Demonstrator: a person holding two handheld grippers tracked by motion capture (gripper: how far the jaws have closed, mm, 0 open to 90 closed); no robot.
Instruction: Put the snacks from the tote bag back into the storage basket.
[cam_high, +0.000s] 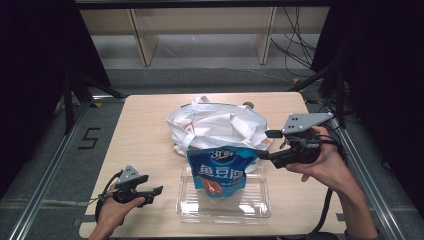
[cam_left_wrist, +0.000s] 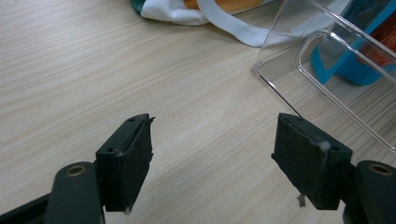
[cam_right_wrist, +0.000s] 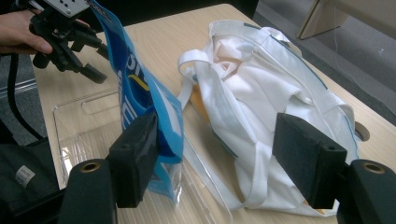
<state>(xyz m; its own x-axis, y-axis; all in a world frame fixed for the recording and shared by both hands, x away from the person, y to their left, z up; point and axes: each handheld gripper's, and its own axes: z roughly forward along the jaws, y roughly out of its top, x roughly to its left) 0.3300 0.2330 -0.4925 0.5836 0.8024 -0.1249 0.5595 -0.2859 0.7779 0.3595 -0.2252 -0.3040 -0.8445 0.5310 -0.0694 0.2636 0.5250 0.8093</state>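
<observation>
Left hand (cam_high: 112, 212) sits low at the near-left corner of the worktop (cam_high: 145, 125), palm wrapped around the left gripper (cam_high: 150, 192), which points right toward the clear plastic tray (cam_high: 225, 207). Its jaws stand wide apart with nothing between them; in the left gripper view they hang just above bare wood grain, with the tray's (cam_left_wrist: 322, 70) corner up and to the right, near but not touching. Tray is transparent, rectangular, with rounded corners, and lies flat at the near centre of the worktop. Blue snack pouch (cam_high: 218, 172) stands upright in the tray's far half, leaning slightly; blue with white lettering and a white top band, orange-red picture lower down, glossy and a bit crumpled. Behind it, touching or just beside the tray's far edge, a white cloth tote bag (cam_high: 215, 125) lies slumped and open, straps loose over the top, something orange showing inside. Right hand (cam_high: 327, 165) comes in from the near right, forearm angled up and left, holding the right gripper (cam_high: 262, 150) level with its grey plate (cam_high: 305, 121) on top and the tips at the pouch's upper right corner. In the right gripper view its jaws are spread wide: the left jaw is next to the pouch's (cam_right_wrist: 140, 93) edge, can't tell if it touches; the right jaw is in front of the tote bag (cam_right_wrist: 261, 93), no grip on either.
</observation>
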